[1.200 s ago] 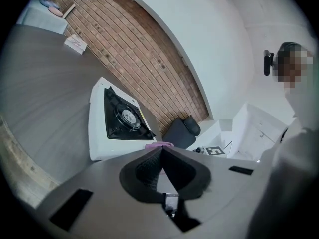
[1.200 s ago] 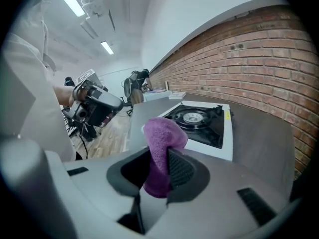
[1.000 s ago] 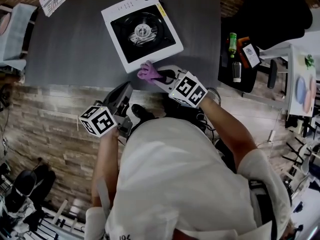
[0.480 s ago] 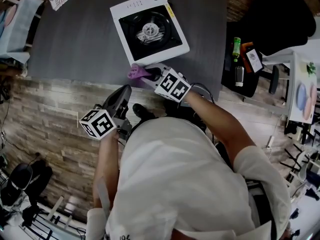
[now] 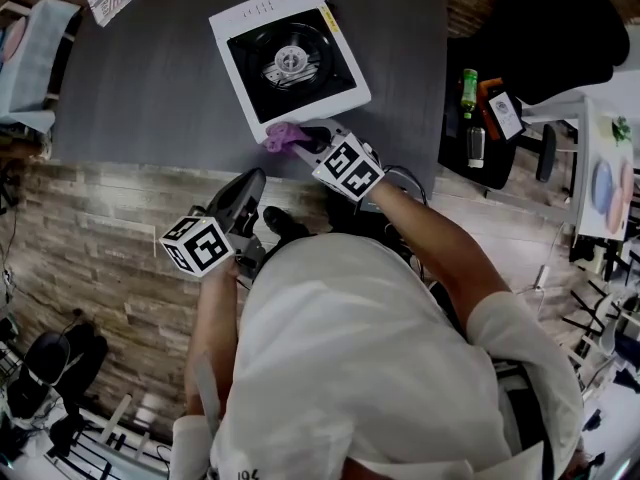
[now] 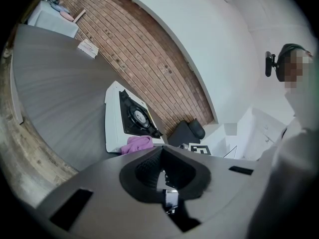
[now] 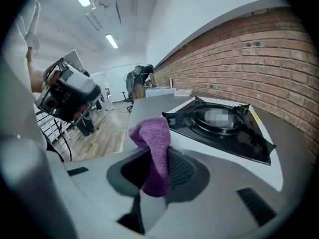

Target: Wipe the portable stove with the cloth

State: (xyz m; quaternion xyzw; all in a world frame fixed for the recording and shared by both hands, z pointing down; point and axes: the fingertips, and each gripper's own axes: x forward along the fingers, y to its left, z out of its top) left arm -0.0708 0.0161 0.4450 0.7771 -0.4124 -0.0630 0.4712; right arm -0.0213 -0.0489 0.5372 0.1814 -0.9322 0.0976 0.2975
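Right gripper (image 7: pixel 157 166) pinching cloth (image 7: pixel 152 133) at stove (image 5: pixel 290 58) edge; left gripper (image 6: pixel 160 153) pressed together, empty. Risk: cloth snagging, slipping free.

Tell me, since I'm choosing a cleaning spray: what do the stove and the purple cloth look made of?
Stove: the white body looks like painted or enamelled sheet metal, smooth with a soft sheen. The sunken black top looks the same but glossier. Plastic cannot be ruled out.
Cloth: soft, fuzzy fabric, probably terry or microfibre, judging by its napped matte surface and limp folds.
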